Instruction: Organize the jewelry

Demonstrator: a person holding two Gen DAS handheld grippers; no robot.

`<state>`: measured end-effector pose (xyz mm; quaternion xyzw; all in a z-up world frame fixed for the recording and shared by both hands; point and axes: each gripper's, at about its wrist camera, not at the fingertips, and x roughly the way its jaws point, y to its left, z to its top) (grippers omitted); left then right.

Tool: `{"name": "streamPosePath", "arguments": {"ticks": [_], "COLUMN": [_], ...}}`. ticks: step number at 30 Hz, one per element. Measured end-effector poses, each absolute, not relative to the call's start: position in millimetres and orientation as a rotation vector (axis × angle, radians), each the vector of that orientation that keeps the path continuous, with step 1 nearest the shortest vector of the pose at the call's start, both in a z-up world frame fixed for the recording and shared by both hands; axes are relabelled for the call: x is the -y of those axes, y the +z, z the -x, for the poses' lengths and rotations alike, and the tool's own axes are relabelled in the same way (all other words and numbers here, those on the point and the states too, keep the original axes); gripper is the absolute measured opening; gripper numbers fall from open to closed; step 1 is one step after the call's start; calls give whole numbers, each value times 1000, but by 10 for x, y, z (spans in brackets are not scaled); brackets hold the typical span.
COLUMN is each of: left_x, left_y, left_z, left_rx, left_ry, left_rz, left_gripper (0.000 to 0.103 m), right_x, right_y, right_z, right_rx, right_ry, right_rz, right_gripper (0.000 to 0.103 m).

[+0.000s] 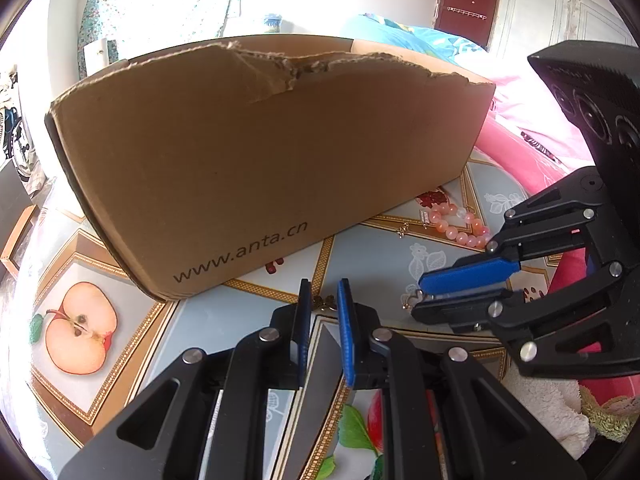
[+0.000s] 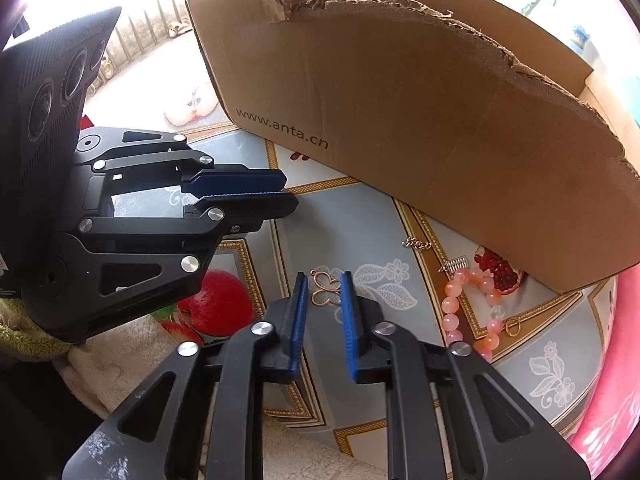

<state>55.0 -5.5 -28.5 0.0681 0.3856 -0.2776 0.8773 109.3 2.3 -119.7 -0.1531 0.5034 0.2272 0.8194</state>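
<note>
Fruit-patterned table covering [image 1: 80, 320] is lying under everything in the left wrist view, with a bed and a dark red door showing behind. A torn-edged cardboard box [image 1: 260, 152] is standing on the covering and blocking most of the view beyond; its near wall is reading "www.anta.cn". The left gripper [image 1: 323, 300] is pointing toward the box base, its blue pads standing a narrow gap apart and pressing on nothing. A pink bead bracelet [image 1: 460, 228] is lying to the right of the box corner. The right gripper [image 1: 424, 292] is reaching in from the right, its tips just beside a small gold butterfly charm [image 1: 414, 298].

Moving to the right wrist view, the same box [image 2: 420, 120] is filling the upper right, again showing "www.anta.cn". The right gripper [image 2: 323, 296] is hanging with its jaws slightly parted on either side of the butterfly charm [image 2: 325, 290], which is lying flat on the covering [image 2: 540, 340]; the pads are not clamping it. The bracelet [image 2: 460, 308] is lying to the right near the box, with a small gold ring [image 2: 513, 327] just beside it and a small chain piece [image 2: 416, 243] nearer the box wall. The left gripper [image 2: 286, 190] is entering from the left, nearly closed and empty.
</note>
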Motion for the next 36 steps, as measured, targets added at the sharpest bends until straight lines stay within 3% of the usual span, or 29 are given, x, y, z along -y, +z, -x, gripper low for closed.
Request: {"name": "streamPosePath", "arguments": {"ticks": [9,11,21,30,35,36], "left_x": [68,71,88,84,111,117], "left_y": [-283,-284,-291,-293,-285,-285], "left_z": [-549,-553,-541,-546,-554,-555], "left_rx": [-805,-806,-800,-805,-807,-807], "left_ry": [-579,-580,-576,-572,-573,-572], "left_rz": [-149,-150,-161,-159,-172,-174], "left_gripper": [13,13,13,13,13,13], "right_x": [230,290,792,658,751,783], "right_y": [-1114,-1082,-918,-882,-756,-733], "right_z": [-1130,-1184,-1380,-1262,-1214,-1218], "right_rx": [-1077,-1079,-1056,-1068,-1026,-1021], "right_ry": [473,466,427,479,493,495], "right_rz": [250,232,172,183,190,192], "right_gripper": [11,0,0,0,4,11]}}
